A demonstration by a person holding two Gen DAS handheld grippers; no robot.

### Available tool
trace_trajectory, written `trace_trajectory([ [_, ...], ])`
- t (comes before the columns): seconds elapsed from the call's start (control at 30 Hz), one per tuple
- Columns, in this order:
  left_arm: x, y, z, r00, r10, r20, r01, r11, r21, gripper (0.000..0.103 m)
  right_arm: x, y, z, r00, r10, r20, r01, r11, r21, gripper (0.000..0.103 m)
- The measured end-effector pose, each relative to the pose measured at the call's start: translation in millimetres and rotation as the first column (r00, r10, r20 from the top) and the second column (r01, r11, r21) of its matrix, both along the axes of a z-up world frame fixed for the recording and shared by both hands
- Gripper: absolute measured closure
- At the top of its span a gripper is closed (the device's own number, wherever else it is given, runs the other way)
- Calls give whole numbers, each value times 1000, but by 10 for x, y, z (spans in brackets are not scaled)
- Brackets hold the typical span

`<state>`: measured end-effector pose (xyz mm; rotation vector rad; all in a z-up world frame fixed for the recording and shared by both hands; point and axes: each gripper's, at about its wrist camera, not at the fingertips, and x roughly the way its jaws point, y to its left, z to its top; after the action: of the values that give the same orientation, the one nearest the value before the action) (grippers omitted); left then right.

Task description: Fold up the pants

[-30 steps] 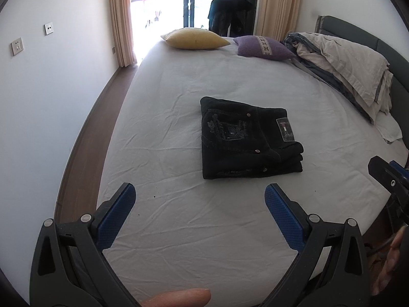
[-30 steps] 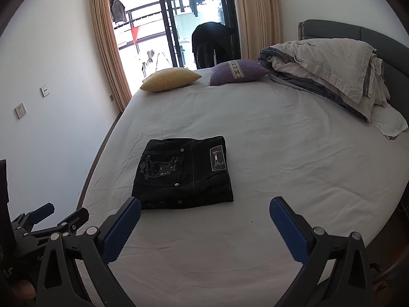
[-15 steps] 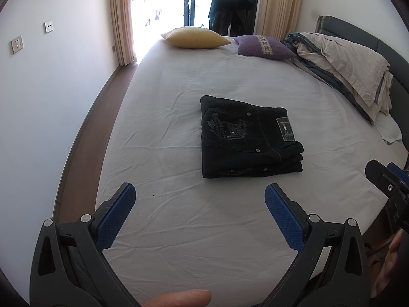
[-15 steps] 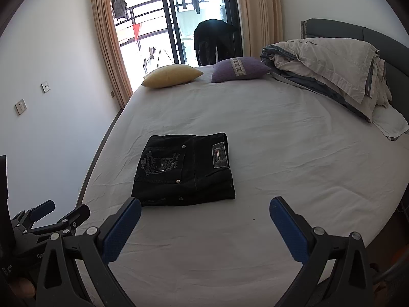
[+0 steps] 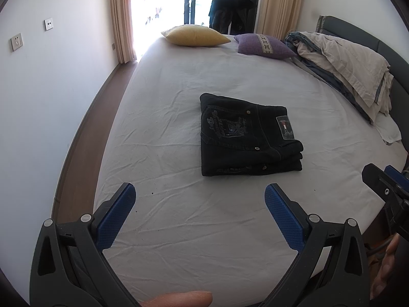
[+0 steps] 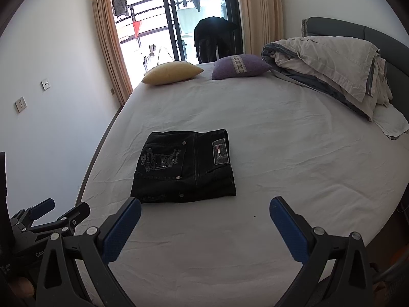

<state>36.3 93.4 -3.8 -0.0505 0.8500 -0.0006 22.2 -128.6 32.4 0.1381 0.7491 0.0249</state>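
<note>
Nearest each camera, the left gripper (image 5: 199, 199) and the right gripper (image 6: 204, 213) hover side by side over the near edge of the white-sheeted bed (image 5: 204, 243). Both have their blue-padded fingers spread wide, with nothing between them and nothing touched; only bare sheet shows in the gaps. A person's fingertip (image 5: 179, 298) shows at the bottom of the left view.

Just beyond the grippers, apart from both, lie the black denim pants (image 6: 185, 166). They rest flat on the sheet as a compact, roughly square stack, back pocket and rectangular waistband patch (image 6: 220, 151) facing up, layered edges toward the grippers.

Judging by that tidy stack, the folding looks essentially finished, and the step in hand appears to be drawing clear. Done well, that would mean keeping the fingers wide and lifted so no pad drags the sheet or catches the layered edge. If a final touch were wanted, a light press on top would suit better than a pinch, which could pull a layer out of line.

Farther off sit a yellow cushion (image 6: 172, 73) and a purple cushion with a patterned band (image 6: 240, 66), with a rumpled beige duvet (image 6: 329, 64) heaped at the headboard to the right.
</note>
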Motion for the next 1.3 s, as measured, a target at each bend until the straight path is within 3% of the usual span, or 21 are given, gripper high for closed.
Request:
trace_trajectory([
  [1.3,-53,-59,-84,1000,13,-18,-13,1000,-12,0,-11,-25,-85,1000,8,-17,-8,1000,2,0],
])
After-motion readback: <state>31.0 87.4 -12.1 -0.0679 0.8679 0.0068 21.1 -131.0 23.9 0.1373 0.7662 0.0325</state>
